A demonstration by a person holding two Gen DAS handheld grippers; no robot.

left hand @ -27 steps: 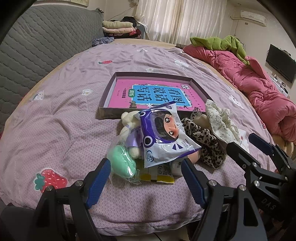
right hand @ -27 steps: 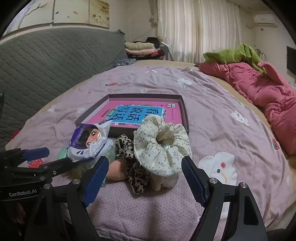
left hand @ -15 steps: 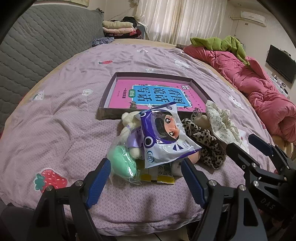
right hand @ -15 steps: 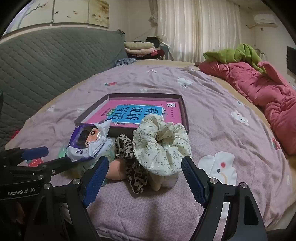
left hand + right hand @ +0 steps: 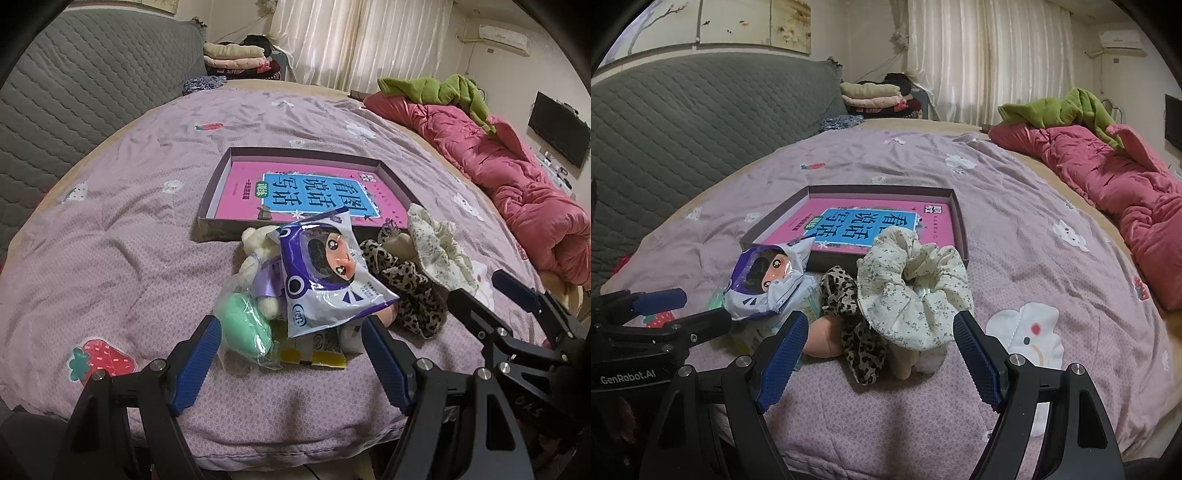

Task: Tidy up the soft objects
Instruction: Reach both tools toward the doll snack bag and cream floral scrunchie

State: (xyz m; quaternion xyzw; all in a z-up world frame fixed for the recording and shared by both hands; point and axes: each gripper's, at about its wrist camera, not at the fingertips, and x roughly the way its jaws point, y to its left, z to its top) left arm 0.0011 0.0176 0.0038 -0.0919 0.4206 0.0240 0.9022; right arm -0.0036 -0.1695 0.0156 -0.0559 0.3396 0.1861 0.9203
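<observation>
- Nothing much has moved since the earlier frames: your two grippers hover at the near edge of the bed as before, and the pile sits where it was.
- Your left gripper (image 5: 291, 350) has its jaws spread wide and holds nothing; the mint plush in its clear bag (image 5: 243, 325) and the doll packet (image 5: 325, 280) lie just beyond its tips.
- Your right gripper (image 5: 881, 349) is likewise spread and empty, with the floral scrunchie (image 5: 912, 291) framed between its fingers (image 5: 783, 354).
- All the soft things sit heaped on the purple quilt (image 5: 110, 240), touching one another, just near of the shallow box (image 5: 210, 225) that holds a pink book (image 5: 871, 229).
- Expect the floral scrunchie to be very light and floppy; I'd take a thick fold of its ruffled rim, since a thin pinch could slip out.
- Beside it on the left, the leopard scrunchie (image 5: 849, 325) is draped over a peach-coloured soft thing; lifting one may drag the other.
- That doll packet looks glossy and probably slippery, with crinkly film; grip across its body rather than a sealed edge.
- Behind the packet lies a cream plush toy (image 5: 258, 258), partly hidden; it should squash easily, so close well onto its middle.
</observation>
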